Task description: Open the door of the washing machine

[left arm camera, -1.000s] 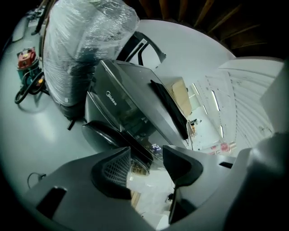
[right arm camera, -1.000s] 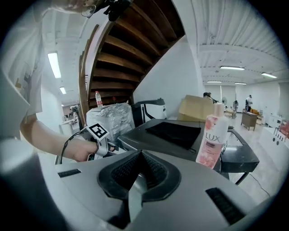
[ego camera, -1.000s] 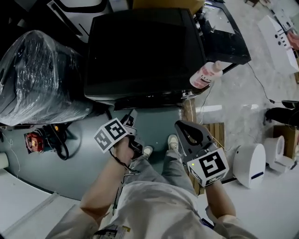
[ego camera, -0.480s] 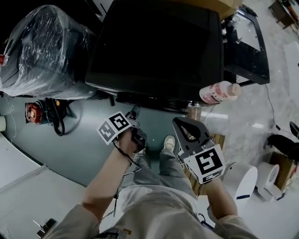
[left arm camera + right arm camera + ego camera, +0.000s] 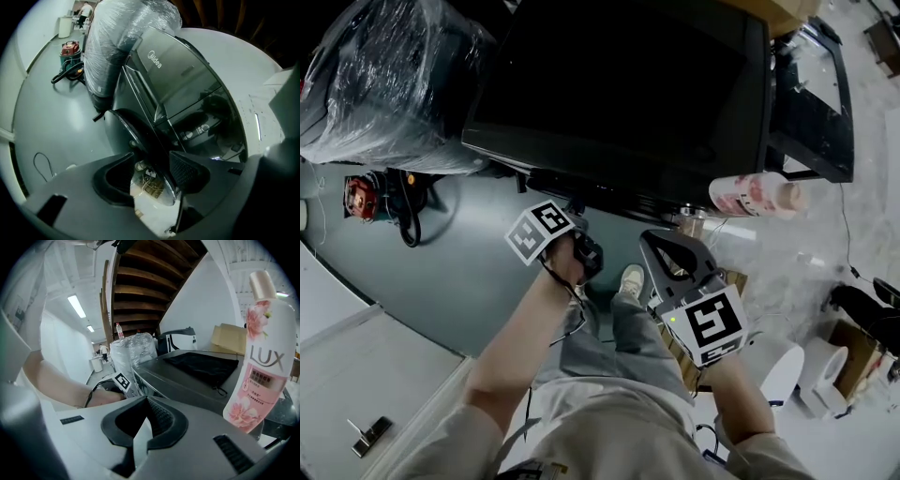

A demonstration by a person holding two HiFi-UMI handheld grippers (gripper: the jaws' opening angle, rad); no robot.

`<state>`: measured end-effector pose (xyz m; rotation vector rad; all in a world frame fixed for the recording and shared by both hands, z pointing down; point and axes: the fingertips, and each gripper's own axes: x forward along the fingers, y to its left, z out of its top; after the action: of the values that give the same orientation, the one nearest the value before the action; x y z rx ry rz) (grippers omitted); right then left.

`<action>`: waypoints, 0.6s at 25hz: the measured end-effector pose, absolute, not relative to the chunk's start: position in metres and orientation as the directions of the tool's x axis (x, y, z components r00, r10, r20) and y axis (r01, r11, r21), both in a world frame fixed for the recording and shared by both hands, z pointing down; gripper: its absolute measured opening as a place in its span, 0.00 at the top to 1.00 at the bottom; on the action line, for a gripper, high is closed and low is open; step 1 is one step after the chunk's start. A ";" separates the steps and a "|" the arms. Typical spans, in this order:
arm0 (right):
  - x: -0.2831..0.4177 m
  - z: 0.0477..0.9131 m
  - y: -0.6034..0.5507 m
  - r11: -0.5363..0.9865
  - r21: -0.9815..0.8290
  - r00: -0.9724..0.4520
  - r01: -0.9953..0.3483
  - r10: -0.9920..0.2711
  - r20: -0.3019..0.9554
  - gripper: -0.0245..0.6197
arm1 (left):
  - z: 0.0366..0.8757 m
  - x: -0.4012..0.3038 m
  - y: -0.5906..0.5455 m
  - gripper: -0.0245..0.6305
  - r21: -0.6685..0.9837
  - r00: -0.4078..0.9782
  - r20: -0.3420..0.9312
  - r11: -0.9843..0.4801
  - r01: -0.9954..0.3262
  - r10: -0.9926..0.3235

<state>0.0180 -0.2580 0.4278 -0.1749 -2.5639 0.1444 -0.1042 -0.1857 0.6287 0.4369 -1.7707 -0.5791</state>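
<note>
Hand-held gripper on the left (image 5: 151,161) sits low against the front of the washing machine (image 5: 619,94). Its jaws stand apart, and the curved dark rim of the door (image 5: 140,136) runs between them. The rim's bright edge lies close against the right-hand pad (image 5: 185,171), and open space shows on the other side. No view shows whether the door has come away from the machine's front. The door is on the machine's front face, below the slanted control panel (image 5: 183,79), which carries pale lettering.

The right hand-held gripper (image 5: 146,427) is held in front of the machine, near its right front corner and apart from the door. Its jaws are together with nothing between them. A pink-and-white bottle (image 5: 262,362) stands upright at that same corner. A black cloth (image 5: 201,364) lies flat on the machine's top.

A bulky thing wrapped in clear plastic (image 5: 384,84) stands just beside the machine's left side. In front of that bulk, left of the machine's front, a red tool (image 5: 361,197) lies on the grey floor with a black cable (image 5: 412,220) looped beside it. The person's pale shoe (image 5: 630,278) is on the floor directly in front of the machine, between the two grippers in the head view.
</note>
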 end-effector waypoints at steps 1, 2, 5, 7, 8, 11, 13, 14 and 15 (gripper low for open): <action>0.018 0.431 -0.258 0.985 -0.145 -0.833 0.095 0.159 0.530 0.92 | 0.633 -0.105 -0.187 0.60 0.590 -0.270 0.780 0.807 0.018 -0.564; 0.019 0.434 -0.259 0.984 -0.150 -0.831 0.092 0.159 0.533 0.92 | 0.638 -0.105 -0.189 0.60 0.595 -0.271 0.778 0.803 0.028 -0.567; 0.022 0.442 -0.262 0.983 -0.164 -0.823 0.077 0.156 0.546 0.92 | 0.656 -0.103 -0.198 0.60 0.609 -0.257 0.771 0.792 0.033 -0.582; 0.021 0.444 -0.262 0.983 -0.166 -0.823 0.082 0.161 0.545 0.92 | 0.656 -0.101 -0.194 0.60 0.563 -0.266 0.803 0.826 0.046 -0.533; 0.022 0.445 -0.262 0.983 -0.167 -0.822 0.082 0.162 0.547 0.92 | 0.655 -0.101 -0.192 0.60 0.542 -0.277 0.815 0.839 0.055 -0.509; 0.024 0.450 -0.262 0.982 -0.175 -0.819 0.074 0.160 0.552 0.92 | 0.659 -0.102 -0.195 0.60 0.534 -0.294 0.819 0.842 0.075 -0.493; 0.025 0.449 -0.259 0.979 -0.189 -0.824 0.079 0.171 0.540 0.92 | 0.664 -0.101 -0.198 0.60 0.546 -0.290 0.814 0.833 0.086 -0.503; 0.025 0.449 -0.258 0.977 -0.197 -0.827 0.079 0.175 0.534 0.92 | 0.669 -0.101 -0.200 0.60 0.560 -0.285 0.807 0.823 0.094 -0.517; 0.025 0.449 -0.257 0.976 -0.202 -0.828 0.080 0.178 0.532 0.92 | 0.674 -0.101 -0.202 0.60 0.577 -0.283 0.798 0.811 0.101 -0.533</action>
<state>0.0254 -0.2573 0.4490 -0.1807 -2.5461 0.2295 -0.1012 -0.2015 0.6736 0.3348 -1.7593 -0.6363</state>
